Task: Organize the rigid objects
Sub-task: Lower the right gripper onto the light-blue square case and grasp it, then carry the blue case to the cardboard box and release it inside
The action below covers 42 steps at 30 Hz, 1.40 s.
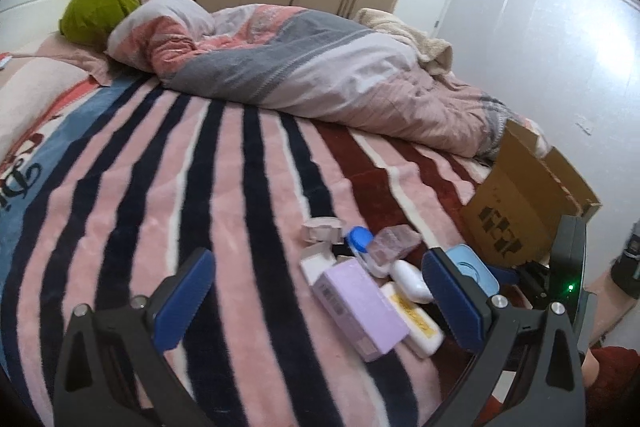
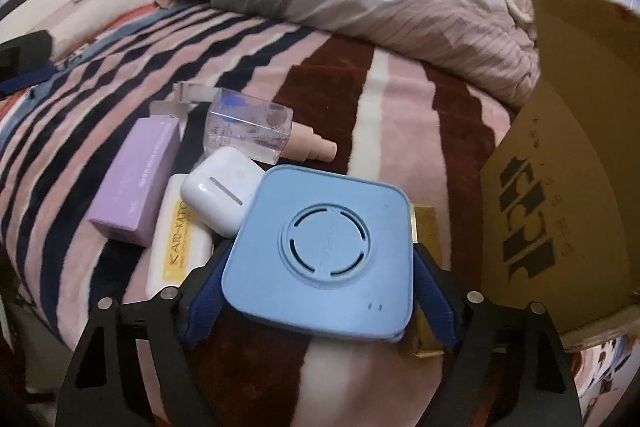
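Your right gripper [image 2: 320, 263] tilts down, jaws flanking the pale blue square plastic case [image 2: 320, 247]; contact hidden. Left gripper [image 1: 320, 307] jaws wide.

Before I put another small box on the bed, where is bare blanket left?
Free: the wide striped blanket between the duvet and the left tongs, left of the purple box. Also the maroon strip between the blue case and the cardboard box. Crowded: the pile around the white earbud case.

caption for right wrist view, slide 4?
Right gripper straddles a light blue square case on the striped blanket, cardboard box alongside.
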Tool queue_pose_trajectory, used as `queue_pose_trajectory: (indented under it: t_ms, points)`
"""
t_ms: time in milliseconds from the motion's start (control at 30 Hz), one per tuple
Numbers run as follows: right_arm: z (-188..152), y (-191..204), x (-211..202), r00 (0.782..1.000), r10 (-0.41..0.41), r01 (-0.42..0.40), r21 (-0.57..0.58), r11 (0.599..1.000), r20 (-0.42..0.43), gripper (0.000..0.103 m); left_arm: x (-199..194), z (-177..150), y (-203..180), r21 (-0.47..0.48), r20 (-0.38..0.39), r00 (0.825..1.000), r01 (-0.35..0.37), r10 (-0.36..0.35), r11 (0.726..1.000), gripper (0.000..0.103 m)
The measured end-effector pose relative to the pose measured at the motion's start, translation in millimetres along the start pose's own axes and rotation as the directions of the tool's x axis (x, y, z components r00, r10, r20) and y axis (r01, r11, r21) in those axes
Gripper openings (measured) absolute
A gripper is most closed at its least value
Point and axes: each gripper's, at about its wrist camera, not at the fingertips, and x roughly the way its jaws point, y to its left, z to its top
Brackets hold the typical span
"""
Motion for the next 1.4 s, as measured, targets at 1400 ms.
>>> queue_pose_trajectory:
  t_ms: [1400]
  points:
    - [56,-157,-153,0.924,0.208,-0.160,-0.169,0.972,0.320,0.079,67,104,-287,0.341,-0.243,0.920,0.377,-0.307,0.861,0.088]
